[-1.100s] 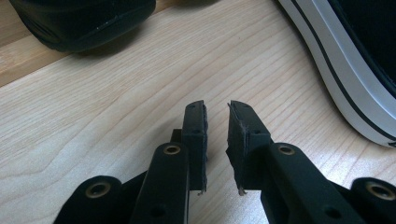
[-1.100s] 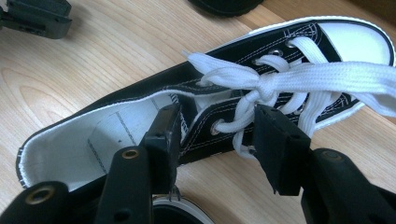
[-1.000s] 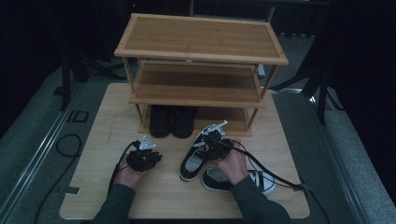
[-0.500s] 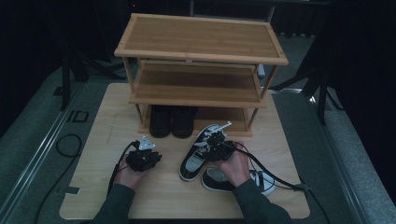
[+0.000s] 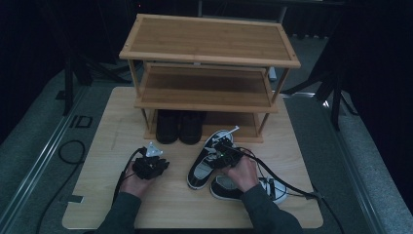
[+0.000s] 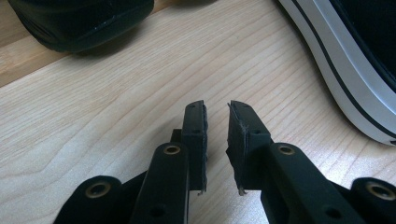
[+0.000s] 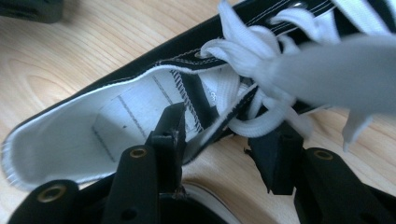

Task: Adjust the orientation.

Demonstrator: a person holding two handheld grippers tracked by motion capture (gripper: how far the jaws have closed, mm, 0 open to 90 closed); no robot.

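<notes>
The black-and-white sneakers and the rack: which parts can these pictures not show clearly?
- Nearer sneaker, high view: its middle is hidden by the right hand.
- Black shoes, high view: their heels are covered by the rack's middle shelf.
- Lace, right gripper view: blurred, too close.
- Sneaker sole, left gripper view: cut off by the edge.

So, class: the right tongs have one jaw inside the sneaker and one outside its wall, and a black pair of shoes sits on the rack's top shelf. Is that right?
Not quite. The black pair of shoes sits under the rack at its bottom level, as the high view shows. The right tongs do straddle the sneaker wall, as stated.
</notes>
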